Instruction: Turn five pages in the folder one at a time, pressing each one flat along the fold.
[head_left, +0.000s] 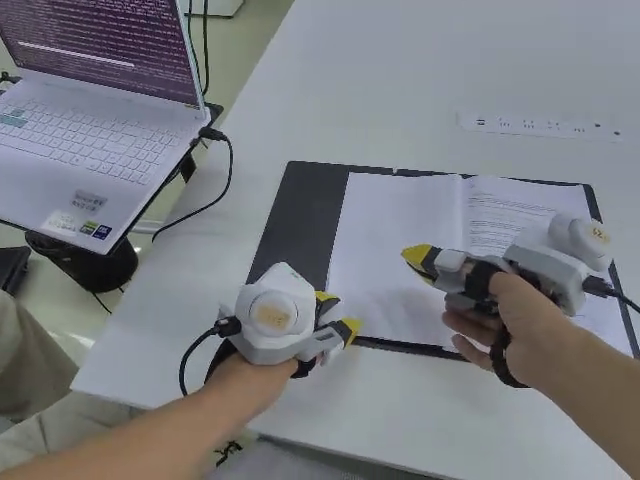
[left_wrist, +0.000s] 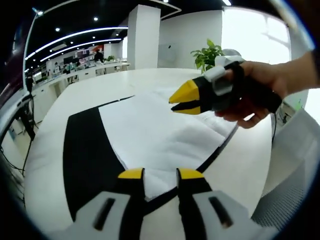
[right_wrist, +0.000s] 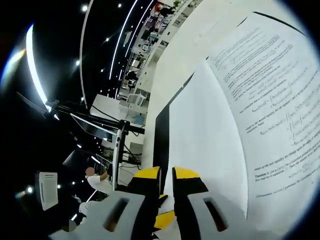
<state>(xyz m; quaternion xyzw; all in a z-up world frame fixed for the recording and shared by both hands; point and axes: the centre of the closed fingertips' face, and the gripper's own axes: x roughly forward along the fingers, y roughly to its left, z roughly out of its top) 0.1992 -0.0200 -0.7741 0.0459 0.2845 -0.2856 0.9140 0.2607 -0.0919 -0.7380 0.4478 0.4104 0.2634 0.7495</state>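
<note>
The head view looks forward and down from above the near edge of the table (head_left: 400, 80) onto the open folder (head_left: 305, 220). The left gripper view sits low at the folder's near edge, facing across the pages (left_wrist: 150, 135) to the right gripper (left_wrist: 175, 102) — the right gripper view, rolled sideways, skims close over the same white pages.

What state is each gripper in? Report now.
Left gripper: open, holding nothing, at the folder edge.
Right gripper: shut, holding nothing, over the white page.
</note>
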